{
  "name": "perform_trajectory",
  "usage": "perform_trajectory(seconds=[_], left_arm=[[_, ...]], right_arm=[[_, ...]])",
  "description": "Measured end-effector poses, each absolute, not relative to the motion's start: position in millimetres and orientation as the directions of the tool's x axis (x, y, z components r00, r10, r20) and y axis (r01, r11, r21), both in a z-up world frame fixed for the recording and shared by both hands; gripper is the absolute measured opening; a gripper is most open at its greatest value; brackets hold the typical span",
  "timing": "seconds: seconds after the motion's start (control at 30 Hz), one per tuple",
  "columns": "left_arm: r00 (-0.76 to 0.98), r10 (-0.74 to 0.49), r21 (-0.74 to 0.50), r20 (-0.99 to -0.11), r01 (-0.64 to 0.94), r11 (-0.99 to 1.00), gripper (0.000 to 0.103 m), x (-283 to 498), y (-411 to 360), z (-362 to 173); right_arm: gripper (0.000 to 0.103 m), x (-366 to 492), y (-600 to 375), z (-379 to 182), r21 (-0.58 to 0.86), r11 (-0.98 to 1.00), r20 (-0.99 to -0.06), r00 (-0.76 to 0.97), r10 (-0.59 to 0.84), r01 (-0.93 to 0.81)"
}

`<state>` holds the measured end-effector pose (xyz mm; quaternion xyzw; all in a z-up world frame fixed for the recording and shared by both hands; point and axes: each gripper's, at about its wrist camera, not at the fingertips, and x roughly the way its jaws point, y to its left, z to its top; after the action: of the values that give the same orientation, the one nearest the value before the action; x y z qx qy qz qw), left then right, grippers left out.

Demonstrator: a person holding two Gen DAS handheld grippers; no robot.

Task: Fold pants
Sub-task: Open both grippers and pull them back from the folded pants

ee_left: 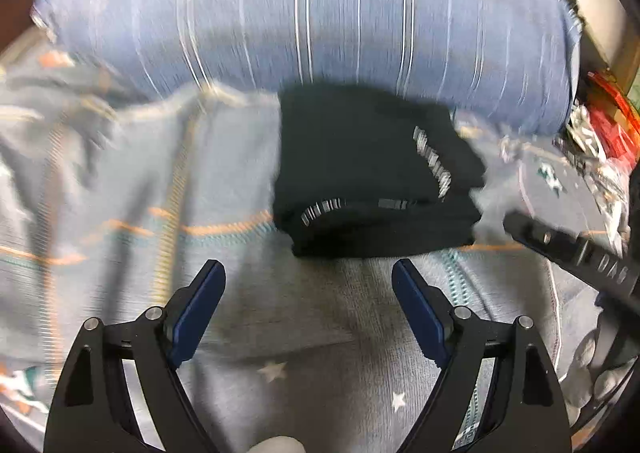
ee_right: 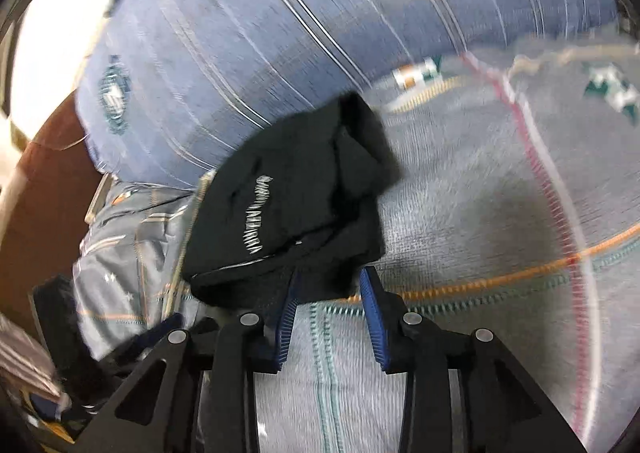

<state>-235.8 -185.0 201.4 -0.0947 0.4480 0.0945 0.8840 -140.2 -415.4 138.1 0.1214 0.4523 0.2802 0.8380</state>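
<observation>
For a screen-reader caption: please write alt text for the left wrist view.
A folded black pair of pants with white lettering lies on a grey star-patterned bedspread, in front of a blue striped pillow. The left gripper hangs open and empty just short of it.

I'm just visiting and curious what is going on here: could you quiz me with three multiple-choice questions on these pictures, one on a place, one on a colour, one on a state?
1. Where do the folded pants lie?
A. on the floor
B. on the bedspread, before the blue striped pillow
C. in a drawer

2. What colour are the pants?
A. black
B. red
C. white

3. How is the left gripper?
A. clamped on the pillow
B. holding the pants
C. open, holding nothing

Answers:
1 B, pillow just behind them.
2 A, dark cloth with pale lettering.
3 C, only bedspread shows between its pads.
</observation>
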Motion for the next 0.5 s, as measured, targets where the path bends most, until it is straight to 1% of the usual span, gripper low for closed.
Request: perform_trajectory(seconds=[0.1, 0.13, 0.17, 0.2, 0.23, 0.27, 0.3, 0.37, 0.43, 0.5], left_arm=[[0.668, 0.214, -0.017, -0.713, -0.322, 0.947, 0.087, -265, -181, 231], [0.693, 0.275, 0.008, -0.666, -0.362, 0.932, 0.087, -278, -182, 244], [0.701, 0.309, 0.020, -0.642, -0.389, 0.921, 0.094, -288, -183, 250], [0.705, 0.352, 0.032, -0.616, -0.424, 0.905, 0.103, -296, -183, 257], [0.705, 0.392, 0.037, -0.591, -0.462, 0.886, 0.103, -303, -181, 262], [0.699, 0.418, 0.037, -0.580, -0.489, 0.871, 0.103, -307, -178, 264], [0.688, 0.419, 0.036, -0.593, -0.497, 0.867, 0.103, -305, -174, 261], [0.655, 0.400, 0.045, -0.641, -0.488, 0.872, 0.103, -299, -168, 252], [0.625, 0.383, 0.052, -0.680, -0.481, 0.875, 0.103, -300, -166, 243], [0.609, 0.380, 0.060, -0.696, -0.479, 0.876, 0.103, -299, -168, 233]], right_arm=[[0.036, -176, -415, 156, 0.333, 0.847, -0.655, 0.544, 0.524, -0.415], [0.040, -187, -415, 159, 0.298, 0.855, -0.639, 0.576, 0.510, -0.426], [0.044, -196, -412, 163, 0.264, 0.864, -0.624, 0.608, 0.492, -0.428], [0.056, -208, -411, 165, 0.217, 0.879, -0.600, 0.652, 0.464, -0.425], [0.076, -217, -409, 166, 0.185, 0.889, -0.583, 0.681, 0.443, -0.420], [0.085, -222, -406, 164, 0.164, 0.893, -0.572, 0.697, 0.433, -0.420], [0.094, -226, -403, 162, 0.142, 0.893, -0.567, 0.704, 0.428, -0.428], [0.094, -226, -394, 154, 0.119, 0.883, -0.604, 0.673, 0.427, -0.454], [0.094, -226, -390, 147, 0.145, 0.870, -0.633, 0.631, 0.448, -0.471], [0.094, -229, -389, 145, 0.156, 0.868, -0.634, 0.626, 0.453, -0.471]])
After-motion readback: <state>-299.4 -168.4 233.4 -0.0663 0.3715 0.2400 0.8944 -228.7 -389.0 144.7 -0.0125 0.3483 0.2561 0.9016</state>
